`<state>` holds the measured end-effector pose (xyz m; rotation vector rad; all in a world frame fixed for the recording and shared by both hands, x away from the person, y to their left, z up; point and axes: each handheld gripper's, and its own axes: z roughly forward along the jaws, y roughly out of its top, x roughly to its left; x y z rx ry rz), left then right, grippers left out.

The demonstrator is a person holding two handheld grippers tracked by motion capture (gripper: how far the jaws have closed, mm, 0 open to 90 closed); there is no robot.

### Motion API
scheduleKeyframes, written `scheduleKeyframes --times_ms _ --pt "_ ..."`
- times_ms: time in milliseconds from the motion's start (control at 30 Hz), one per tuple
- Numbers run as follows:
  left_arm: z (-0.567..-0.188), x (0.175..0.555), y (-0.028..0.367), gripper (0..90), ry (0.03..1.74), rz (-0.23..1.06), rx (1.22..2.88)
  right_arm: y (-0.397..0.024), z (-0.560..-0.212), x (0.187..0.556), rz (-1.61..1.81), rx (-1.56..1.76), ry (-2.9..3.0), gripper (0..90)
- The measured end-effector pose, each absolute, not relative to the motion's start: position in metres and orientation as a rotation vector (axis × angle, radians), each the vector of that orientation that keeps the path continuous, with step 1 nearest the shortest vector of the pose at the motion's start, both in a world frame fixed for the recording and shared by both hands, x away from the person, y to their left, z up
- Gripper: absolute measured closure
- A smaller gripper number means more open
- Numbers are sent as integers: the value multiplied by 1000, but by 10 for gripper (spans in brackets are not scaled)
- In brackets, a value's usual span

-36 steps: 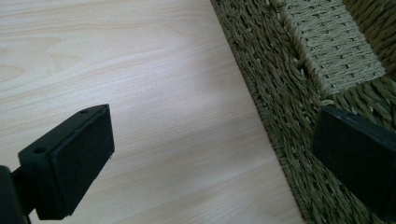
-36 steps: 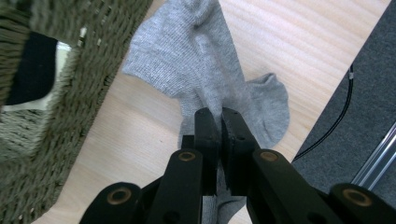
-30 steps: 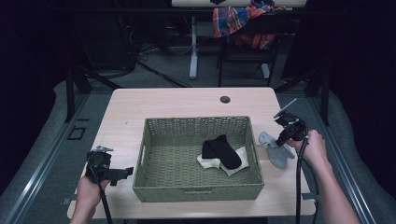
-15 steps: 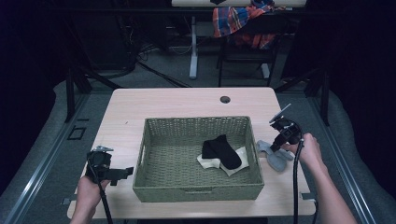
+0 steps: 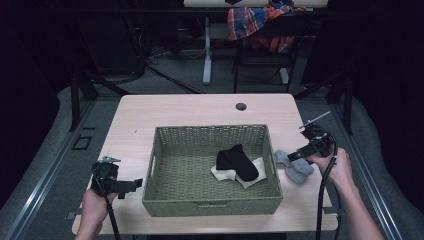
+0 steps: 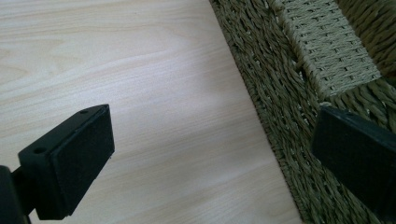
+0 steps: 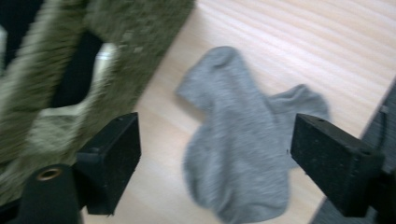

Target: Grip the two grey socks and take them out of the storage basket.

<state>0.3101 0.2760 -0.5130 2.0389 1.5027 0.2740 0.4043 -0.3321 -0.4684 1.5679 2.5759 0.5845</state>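
A woven green basket (image 5: 210, 129) stands mid-table with a black sock (image 5: 237, 161) lying over a white sock (image 5: 222, 173). A grey sock (image 5: 295, 167) lies crumpled on the wood just right of the basket. My right gripper (image 5: 296, 156) hovers over it; its jaws have just been opening and stand open, clear of the grey sock (image 7: 238, 140) below them, beside the basket wall (image 7: 140, 28). My left gripper (image 5: 134, 185) rests open at the front left, its jaws (image 6: 210, 154) bare and pointing at the basket's near corner (image 6: 280, 93).
The light wooden table (image 5: 190, 110) has a round cable hole (image 5: 241, 106) near its far edge. Behind the table stands a chair draped with plaid cloth (image 5: 260, 20). The right table edge is close to my right hand.
The right gripper has drawn back a little toward the table's right edge, and the grey sock lies loose under it. The left gripper has kept still.
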Motion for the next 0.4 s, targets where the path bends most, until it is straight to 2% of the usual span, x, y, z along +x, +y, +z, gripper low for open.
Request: scheduleKeyframes --times_ms 67,133,267,400 --pt "-513 310 276 0 1503 276 2040 -333 -467 395 642 1564 2571 135" --pt "-513 310 276 0 1506 276 2040 -332 -468 385 658 1556 2571 70" --pt "-513 311 276 0 1509 278 2039 -332 -470 368 627 1522 2596 9" --pt "-514 311 275 0 1516 283 2036 -333 -475 354 571 1492 2623 0"
